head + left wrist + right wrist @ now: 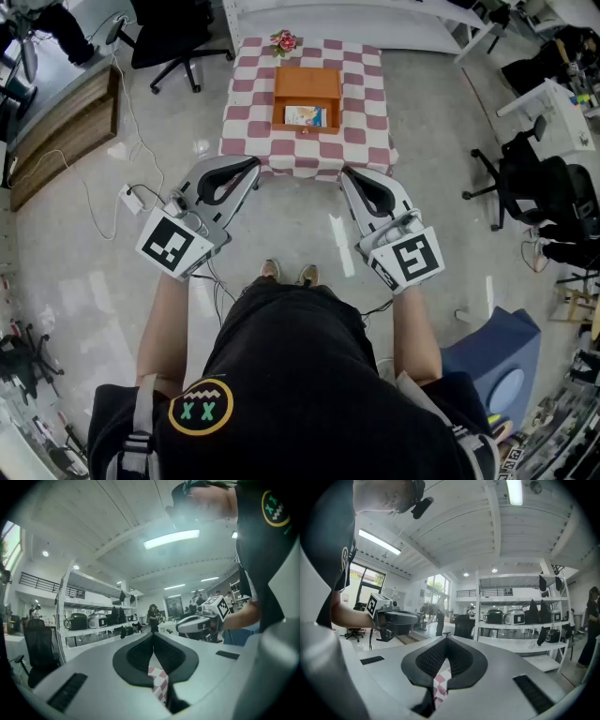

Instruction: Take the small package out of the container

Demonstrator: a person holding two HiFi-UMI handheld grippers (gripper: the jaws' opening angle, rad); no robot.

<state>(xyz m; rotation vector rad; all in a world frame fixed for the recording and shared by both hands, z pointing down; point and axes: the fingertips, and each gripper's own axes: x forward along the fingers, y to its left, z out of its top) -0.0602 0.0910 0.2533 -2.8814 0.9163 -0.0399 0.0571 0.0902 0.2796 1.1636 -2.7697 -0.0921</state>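
Left gripper (pixel 253 168) and right gripper (pixel 346 174) both pinched shut, empty, near the table (pixel 367 142) edge. Open one before the container (pixel 307 80), then close squarely on the small package (pixel 305 116)

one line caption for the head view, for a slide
Person faces a checkered table, left claw and right claw both shut, short of the orange container holding the small package.

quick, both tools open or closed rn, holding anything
left tool: closed, holding nothing
right tool: closed, holding nothing
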